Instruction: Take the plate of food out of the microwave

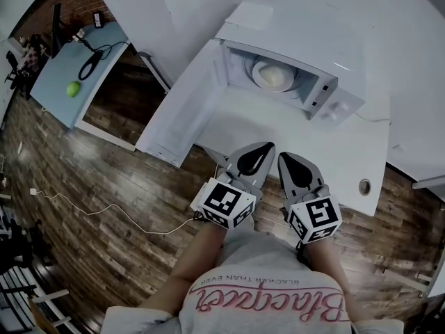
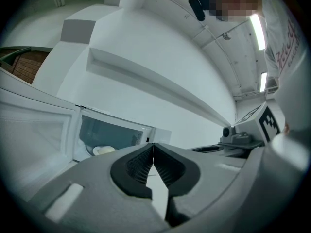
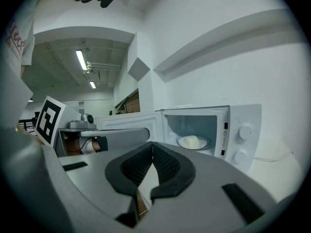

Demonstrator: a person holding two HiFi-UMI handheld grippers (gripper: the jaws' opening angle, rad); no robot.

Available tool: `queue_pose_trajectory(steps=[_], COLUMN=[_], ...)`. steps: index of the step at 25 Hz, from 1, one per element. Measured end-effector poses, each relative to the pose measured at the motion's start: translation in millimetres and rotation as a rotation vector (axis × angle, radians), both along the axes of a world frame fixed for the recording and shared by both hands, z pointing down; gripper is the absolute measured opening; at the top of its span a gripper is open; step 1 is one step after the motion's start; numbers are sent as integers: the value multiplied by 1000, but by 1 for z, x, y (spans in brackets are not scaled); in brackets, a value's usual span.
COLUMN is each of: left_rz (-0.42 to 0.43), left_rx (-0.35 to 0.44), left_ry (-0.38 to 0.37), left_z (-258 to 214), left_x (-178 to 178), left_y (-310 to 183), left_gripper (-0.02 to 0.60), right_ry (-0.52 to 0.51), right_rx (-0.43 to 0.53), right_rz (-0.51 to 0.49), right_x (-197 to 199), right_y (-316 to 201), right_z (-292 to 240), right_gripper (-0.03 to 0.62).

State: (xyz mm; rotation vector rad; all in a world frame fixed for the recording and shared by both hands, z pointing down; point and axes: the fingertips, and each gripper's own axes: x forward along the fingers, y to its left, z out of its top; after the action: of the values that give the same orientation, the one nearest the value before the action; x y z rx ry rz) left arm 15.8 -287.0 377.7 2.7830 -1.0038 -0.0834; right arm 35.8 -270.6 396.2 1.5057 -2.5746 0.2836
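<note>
White microwave [image 1: 306,40] on a white counter [image 1: 334,165], door [image 1: 184,110] swung wide to the left of the cavity. Inside the microwave, near the middle of its floor: plate of food [image 3: 193,141], a pale mound on a shallow white dish, well apart from both grippers. In front of the microwave, short of the open cavity: left gripper [image 1: 267,147] and right gripper [image 1: 284,157], side by side, tips toward it. Both pairs of jaws pressed tip to tip, empty. Far left of the microwave, a blue table [image 1: 59,75] with a green ball [image 1: 74,88].
</note>
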Motion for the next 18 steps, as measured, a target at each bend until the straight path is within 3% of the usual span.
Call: queue_pose_trajectory(steps=[13, 18], left_rz=[56, 80], left_rx=[59, 41], left_ry=[10, 13], left_z=[-10, -7], left_x=[-2, -3], left_y=[-50, -70], left_gripper=[8, 8], right_ry=[27, 40], right_rx=[2, 13], right_rz=[67, 80], right_x=[-2, -7], right_y=[-48, -70], right_z=[-1, -6], right_gripper=[14, 14])
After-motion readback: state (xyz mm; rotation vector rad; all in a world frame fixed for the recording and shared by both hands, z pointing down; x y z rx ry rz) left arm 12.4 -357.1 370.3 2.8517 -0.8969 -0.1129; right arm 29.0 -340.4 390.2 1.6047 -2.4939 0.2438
